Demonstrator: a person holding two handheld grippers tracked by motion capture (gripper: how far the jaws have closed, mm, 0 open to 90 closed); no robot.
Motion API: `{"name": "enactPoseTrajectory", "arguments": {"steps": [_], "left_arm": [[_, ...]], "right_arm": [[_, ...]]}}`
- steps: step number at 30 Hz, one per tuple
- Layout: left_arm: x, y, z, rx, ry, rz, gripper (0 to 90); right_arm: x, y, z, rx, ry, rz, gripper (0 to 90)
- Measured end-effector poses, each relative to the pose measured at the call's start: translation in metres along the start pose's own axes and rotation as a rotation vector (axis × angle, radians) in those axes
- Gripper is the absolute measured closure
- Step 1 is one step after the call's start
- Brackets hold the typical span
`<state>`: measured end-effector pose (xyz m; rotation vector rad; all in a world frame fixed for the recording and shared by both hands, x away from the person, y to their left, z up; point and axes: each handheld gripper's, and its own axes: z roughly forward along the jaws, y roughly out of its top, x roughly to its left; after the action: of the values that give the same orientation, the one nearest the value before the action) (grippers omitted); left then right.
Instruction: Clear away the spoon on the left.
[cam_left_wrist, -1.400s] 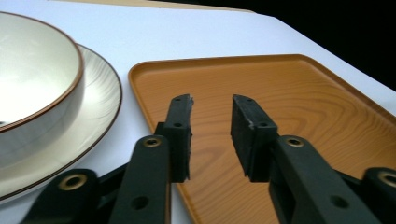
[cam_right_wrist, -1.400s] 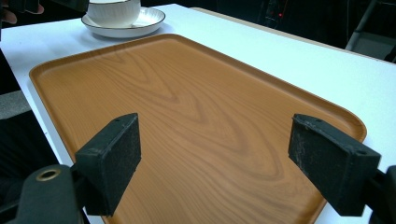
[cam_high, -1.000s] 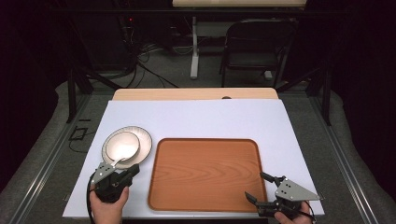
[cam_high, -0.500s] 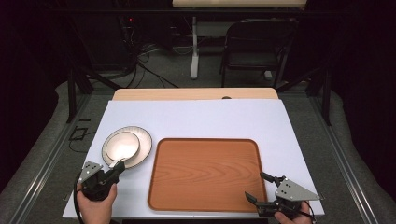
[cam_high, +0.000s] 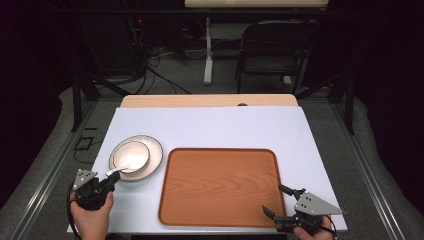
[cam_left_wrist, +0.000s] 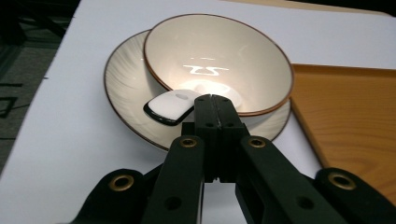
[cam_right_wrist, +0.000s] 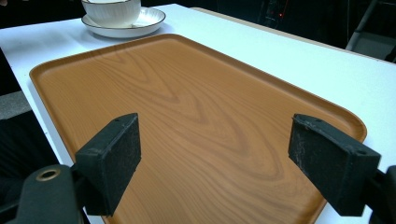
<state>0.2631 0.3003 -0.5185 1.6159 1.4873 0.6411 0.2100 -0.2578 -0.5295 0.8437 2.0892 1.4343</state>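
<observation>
A white desk (cam_high: 210, 125) is spreading out under the overhead camera. A wooden tray (cam_high: 220, 185) is lying bare at its centre. At nine o'clock from the tray, a cream bowl (cam_high: 130, 156) is sitting on a plate (cam_high: 152, 150), with a white spoon (cam_left_wrist: 172, 106) leaning on the bowl's near rim. The left gripper (cam_high: 107, 182) is hovering at the plate's six o'clock edge, jaws clenched on nothing, probably lining up for the spoon. The right gripper (cam_high: 280, 200) is waiting at the tray's five o'clock corner, jaws released wide.
</observation>
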Motion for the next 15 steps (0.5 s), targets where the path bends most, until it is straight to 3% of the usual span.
{"name": "enactPoseTrajectory", "arguments": {"steps": [4, 15], "left_arm": [[0.008, 0.004, 0.003, -0.001, 0.03, 0.017, 90.0], [0.027, 0.021, 0.019, -0.023, 0.06, -0.023, 90.0]], "right_arm": [[0.0, 0.0, 0.0, 0.002, 0.001, 0.002, 16.5], [0.0, 0.0, 0.001, 0.002, 0.001, 0.003, 16.5]]}}
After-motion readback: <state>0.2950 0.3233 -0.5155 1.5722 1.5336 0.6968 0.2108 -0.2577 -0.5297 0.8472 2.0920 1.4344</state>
